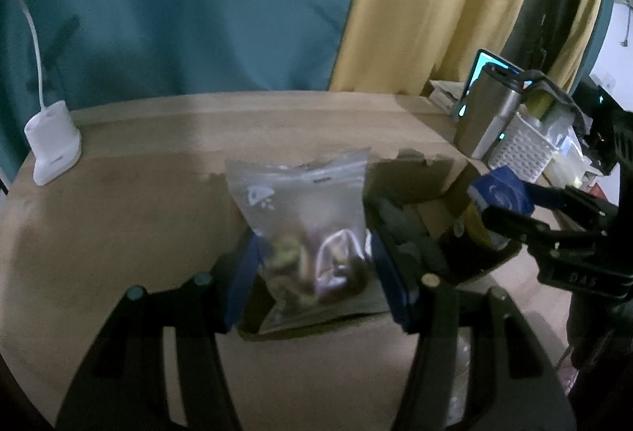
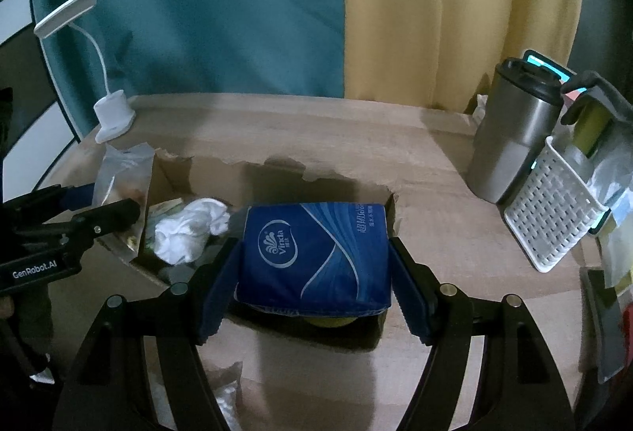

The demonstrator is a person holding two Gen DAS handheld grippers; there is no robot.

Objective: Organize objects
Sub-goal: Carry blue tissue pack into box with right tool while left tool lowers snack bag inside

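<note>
My left gripper (image 1: 312, 272) is shut on a clear zip bag of snacks (image 1: 304, 217), held upright over the left end of an open cardboard box (image 1: 435, 169). The bag also shows in the right wrist view (image 2: 124, 177). My right gripper (image 2: 314, 268) is shut on a blue Vinda tissue pack (image 2: 316, 253), held over the right part of the same box (image 2: 316, 169). A crumpled white cloth (image 2: 190, 229) lies inside the box. The tissue pack also shows in the left wrist view (image 1: 500, 193).
A white desk lamp (image 1: 51, 146) stands at the table's back left. A steel tumbler (image 2: 514, 138) and a white perforated basket (image 2: 554, 217) with items stand at the right. Teal and yellow curtains hang behind the wooden table (image 2: 277, 126).
</note>
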